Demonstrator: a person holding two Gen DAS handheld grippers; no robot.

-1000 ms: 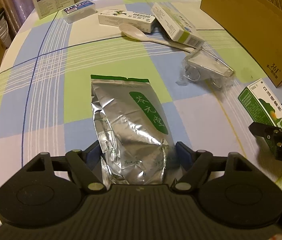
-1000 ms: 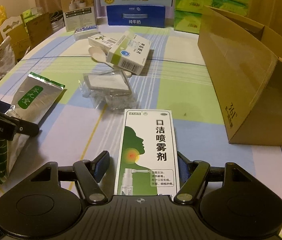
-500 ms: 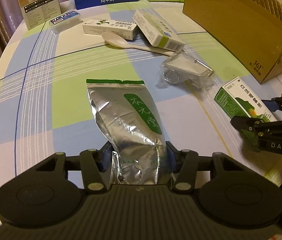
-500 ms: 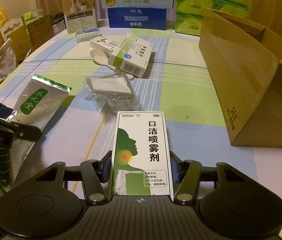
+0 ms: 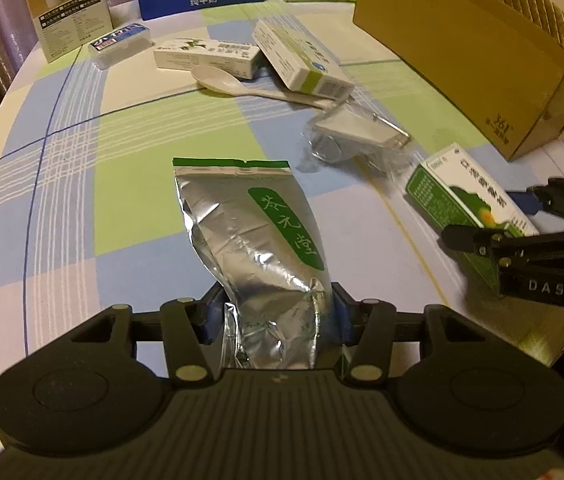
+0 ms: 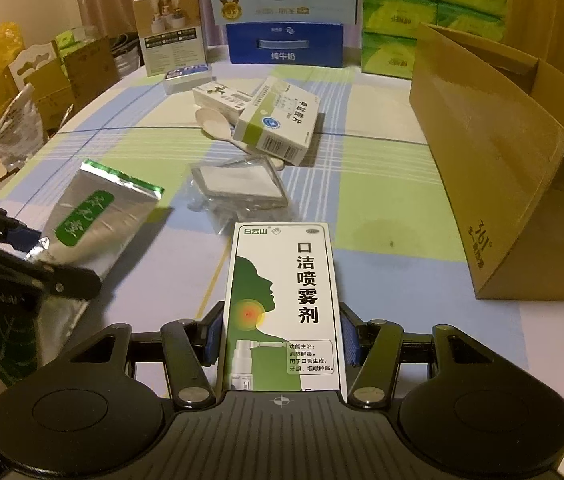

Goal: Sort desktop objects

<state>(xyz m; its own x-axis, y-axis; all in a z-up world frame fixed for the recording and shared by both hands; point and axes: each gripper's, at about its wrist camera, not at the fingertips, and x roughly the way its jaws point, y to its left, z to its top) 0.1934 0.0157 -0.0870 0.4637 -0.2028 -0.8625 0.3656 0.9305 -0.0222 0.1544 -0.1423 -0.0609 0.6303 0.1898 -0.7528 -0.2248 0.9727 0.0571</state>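
Our left hand-held gripper (image 5: 275,316) pinches the soft, crinkly foil pouch (image 5: 257,248) at its bottom end. Our right hand-held gripper (image 6: 282,336) pinches the stiff, light spray box (image 6: 284,304) by its long sides.

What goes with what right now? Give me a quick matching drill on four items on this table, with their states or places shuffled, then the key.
Things:
1. silver foil pouch
2. throat spray box
3. white spoon
4. cardboard box

States:
A. lying loose on the tablecloth beside the medicine boxes
B. clamped in the left gripper
C. standing open at the table's right side
D. clamped in the right gripper

Pairs: 1-B, 2-D, 3-A, 4-C
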